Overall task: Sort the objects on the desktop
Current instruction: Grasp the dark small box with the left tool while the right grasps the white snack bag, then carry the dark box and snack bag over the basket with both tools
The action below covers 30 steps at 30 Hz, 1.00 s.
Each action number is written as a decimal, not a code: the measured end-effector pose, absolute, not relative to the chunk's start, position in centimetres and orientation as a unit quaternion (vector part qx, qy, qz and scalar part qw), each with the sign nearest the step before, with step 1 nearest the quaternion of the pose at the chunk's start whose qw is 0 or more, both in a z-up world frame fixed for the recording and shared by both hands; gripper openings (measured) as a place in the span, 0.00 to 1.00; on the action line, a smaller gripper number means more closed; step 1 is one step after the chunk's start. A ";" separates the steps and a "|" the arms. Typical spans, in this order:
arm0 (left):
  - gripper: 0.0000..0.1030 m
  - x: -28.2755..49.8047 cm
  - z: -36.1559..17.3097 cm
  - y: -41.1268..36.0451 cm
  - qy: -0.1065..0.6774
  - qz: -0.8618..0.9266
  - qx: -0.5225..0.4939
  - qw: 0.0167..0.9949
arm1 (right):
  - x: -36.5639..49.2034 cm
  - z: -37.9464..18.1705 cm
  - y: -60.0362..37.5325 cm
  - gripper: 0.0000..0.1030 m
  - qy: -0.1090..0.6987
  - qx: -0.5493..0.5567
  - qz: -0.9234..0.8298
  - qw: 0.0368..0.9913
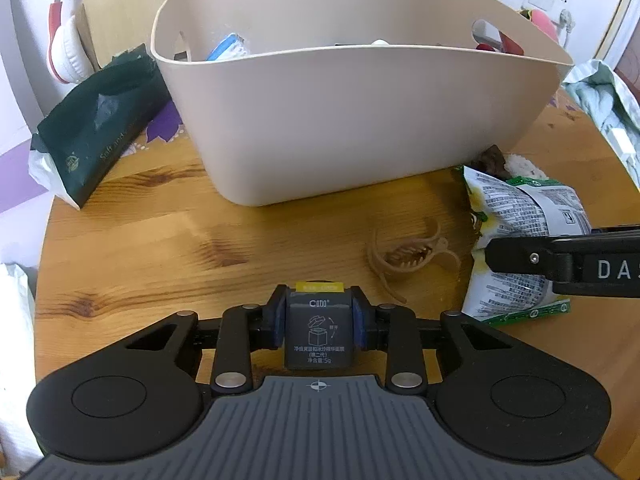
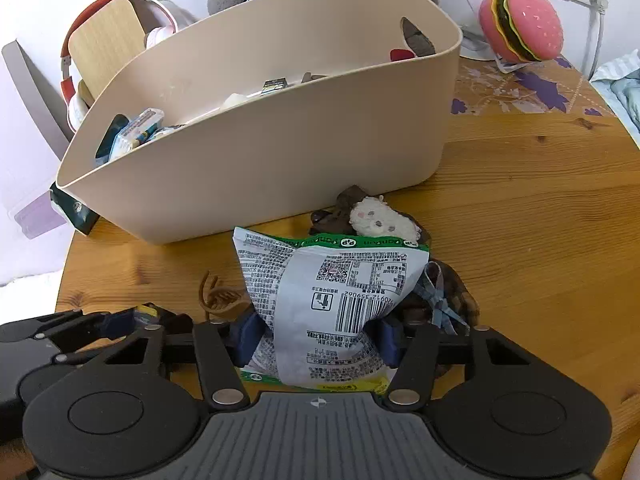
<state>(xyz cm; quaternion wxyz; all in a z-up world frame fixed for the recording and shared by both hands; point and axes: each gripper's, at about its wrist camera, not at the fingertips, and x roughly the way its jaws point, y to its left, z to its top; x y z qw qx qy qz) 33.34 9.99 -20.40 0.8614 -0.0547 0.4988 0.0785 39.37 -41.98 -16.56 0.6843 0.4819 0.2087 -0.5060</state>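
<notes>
My left gripper [image 1: 319, 326] is shut on a small dark grey box [image 1: 318, 330] with a yellow top edge, held low over the wooden table, in front of the beige basket [image 1: 360, 120]. My right gripper [image 2: 316, 336] is shut on a white and green snack bag [image 2: 332, 304], to the right of the left gripper; the bag also shows in the left wrist view [image 1: 520, 240]. A tan hair claw clip [image 1: 408, 256] lies on the table between the two grippers. The basket [image 2: 280, 152] holds several small items.
A dark green tissue pack [image 1: 96, 128] lies left of the basket. A small plush toy [image 2: 380, 220] on dark brown fabric [image 2: 452, 292] sits behind the snack bag. A pink burger toy [image 2: 520, 24] and red and white headphones [image 1: 64, 40] stand at the back. The round table's edge [image 1: 44, 240] is near.
</notes>
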 end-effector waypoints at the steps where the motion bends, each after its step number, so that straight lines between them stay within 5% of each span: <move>1: 0.31 33.3 -20.3 10.0 0.500 0.077 -0.055 0.861 | 39.3 -16.5 -41.9 0.52 0.208 0.481 -0.506 0.685; 30: 0.31 28.7 -11.0 11.2 0.421 0.059 0.015 0.905 | 33.0 -11.5 -36.8 0.51 0.132 0.452 -0.529 0.706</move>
